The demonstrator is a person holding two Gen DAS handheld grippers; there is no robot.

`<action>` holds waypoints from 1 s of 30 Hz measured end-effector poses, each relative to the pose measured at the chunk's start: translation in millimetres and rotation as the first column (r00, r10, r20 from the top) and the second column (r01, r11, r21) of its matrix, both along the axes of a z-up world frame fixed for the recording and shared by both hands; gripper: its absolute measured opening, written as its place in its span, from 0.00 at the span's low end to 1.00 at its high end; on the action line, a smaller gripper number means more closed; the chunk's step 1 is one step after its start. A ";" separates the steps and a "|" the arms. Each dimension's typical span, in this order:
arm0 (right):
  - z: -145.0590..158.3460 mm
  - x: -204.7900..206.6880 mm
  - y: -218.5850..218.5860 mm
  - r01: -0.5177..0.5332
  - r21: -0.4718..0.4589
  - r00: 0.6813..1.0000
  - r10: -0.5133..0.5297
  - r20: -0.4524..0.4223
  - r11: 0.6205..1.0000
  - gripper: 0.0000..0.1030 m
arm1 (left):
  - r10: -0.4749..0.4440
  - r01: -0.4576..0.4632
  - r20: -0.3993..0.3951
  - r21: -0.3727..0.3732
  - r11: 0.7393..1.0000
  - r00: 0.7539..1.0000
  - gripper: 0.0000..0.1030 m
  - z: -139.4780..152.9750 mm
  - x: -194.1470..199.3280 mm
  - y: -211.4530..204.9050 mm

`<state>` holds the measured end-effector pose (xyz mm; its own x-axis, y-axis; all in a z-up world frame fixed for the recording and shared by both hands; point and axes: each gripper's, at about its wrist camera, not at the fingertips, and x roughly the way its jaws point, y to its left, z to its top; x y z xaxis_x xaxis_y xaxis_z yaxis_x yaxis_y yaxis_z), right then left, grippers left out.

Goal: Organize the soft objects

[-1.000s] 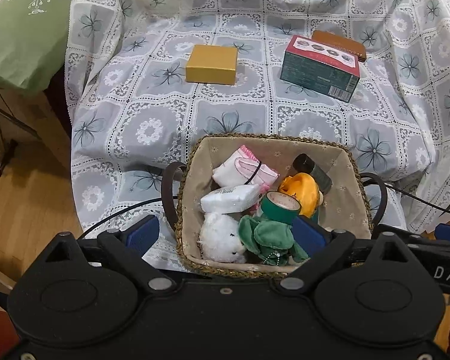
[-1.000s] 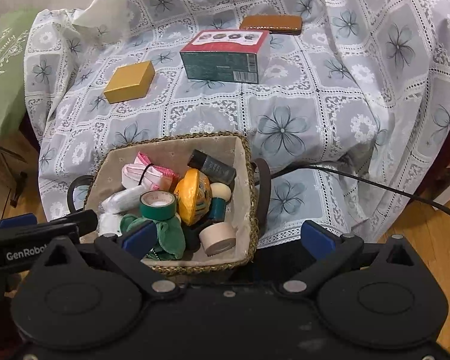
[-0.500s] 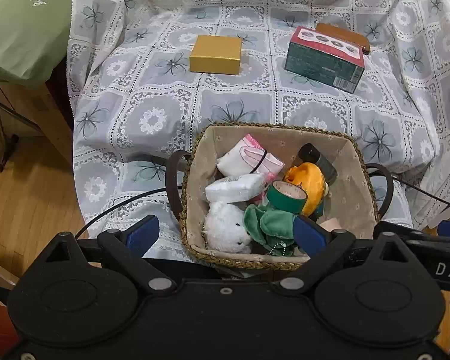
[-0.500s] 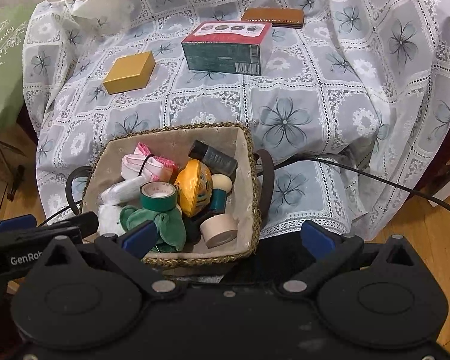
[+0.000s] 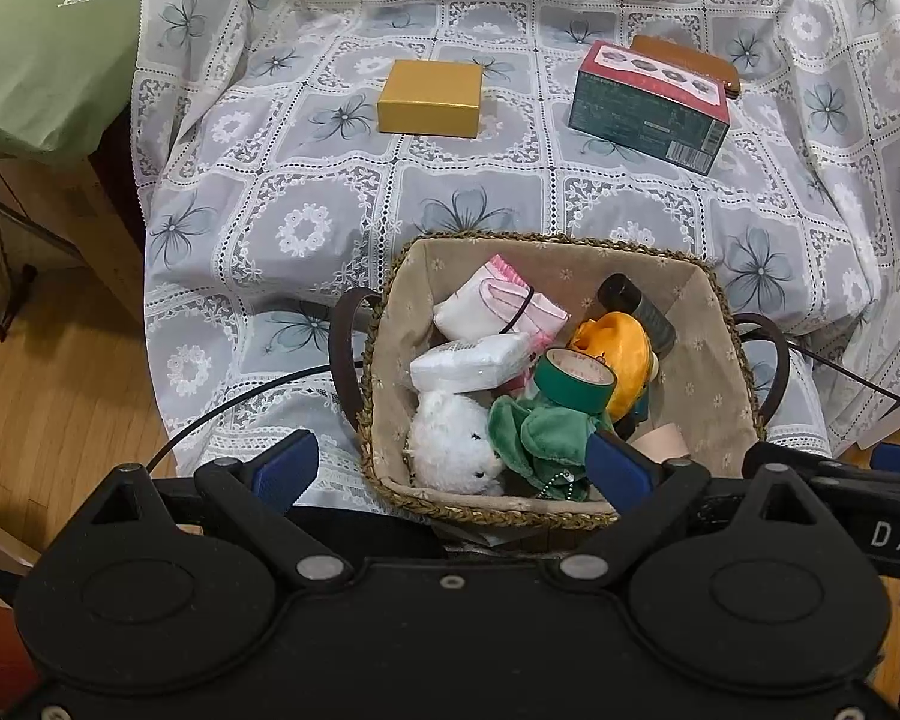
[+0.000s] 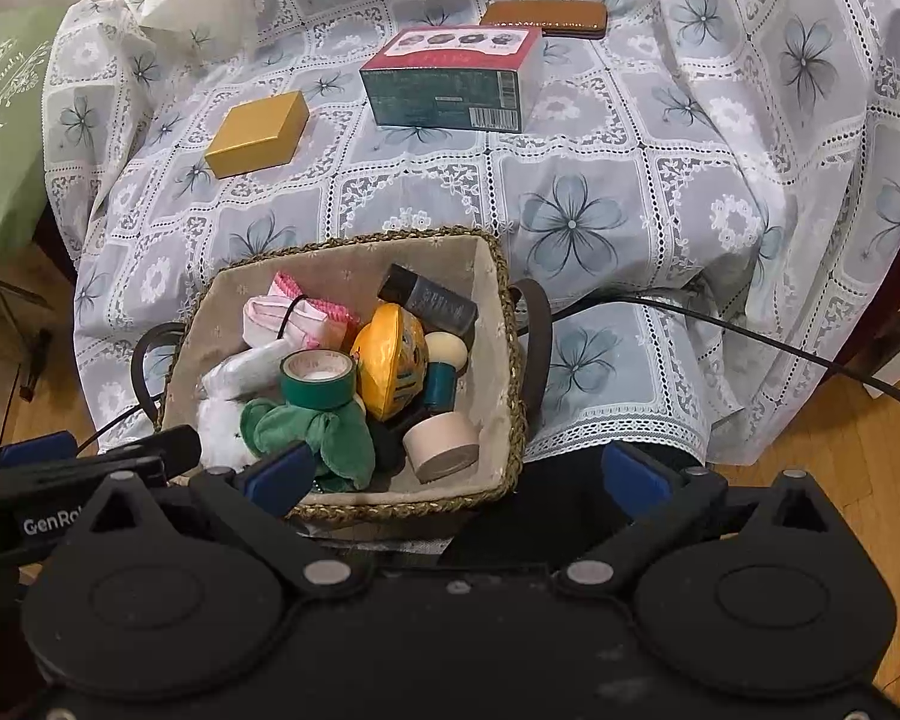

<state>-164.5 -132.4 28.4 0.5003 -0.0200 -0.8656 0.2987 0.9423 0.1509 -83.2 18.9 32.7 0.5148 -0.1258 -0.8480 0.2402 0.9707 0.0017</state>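
Floral lace cloth (image 5: pixel 306 192) draped over a seat, wood floor around it; woven basket (image 5: pixel 714 372) at the near edge with soft and hard items mixed: white plush (image 5: pixel 450 444), green plush (image 5: pixel 540 432), folded pink-white cloth (image 5: pixel 492 306), white pack (image 5: pixel 468 363) beside tape roll (image 5: pixel 576 378), orange toy (image 5: pixel 624 354), dark tube (image 5: pixel 639 306). Left gripper (image 5: pixel 450 468) and right gripper (image 6: pixel 462 474) both spread wide, holding nothing, hovering at the basket's near rim, probably staged over the pile for access. Yellow box (image 5: pixel 431 97), teal carton (image 5: pixel 648 105), brown case (image 6: pixel 543 17) well apart up the cloth; fits either pre-sort or everything gathered back.

Bright, even light; sharp focus; edges bowed.
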 end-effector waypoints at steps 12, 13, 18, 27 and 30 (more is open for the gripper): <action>-1.7 0.3 2.2 0.002 0.006 1.000 -0.002 -0.005 1.000 1.00 | -0.002 0.002 -0.004 0.003 1.000 1.000 0.90 -1.3 0.3 1.5; -1.7 0.4 2.2 0.002 0.006 1.000 -0.002 -0.005 1.000 1.00 | -0.003 0.003 -0.003 0.003 1.000 1.000 0.90 -1.2 0.4 1.3; -2.8 -0.3 3.3 0.001 0.008 1.000 -0.001 -0.006 1.000 1.00 | -0.003 0.003 -0.003 0.006 1.000 1.000 0.90 -1.4 -0.2 1.9; -3.1 -0.2 3.7 0.001 0.009 1.000 -0.001 -0.007 1.000 1.00 | -0.003 0.003 -0.004 0.008 1.000 1.000 0.90 -1.9 0.3 1.8; -3.1 0.0 3.5 0.001 0.009 1.000 -0.001 -0.007 1.000 1.00 | -0.003 0.003 -0.005 0.008 1.000 1.000 0.90 -2.2 0.3 1.9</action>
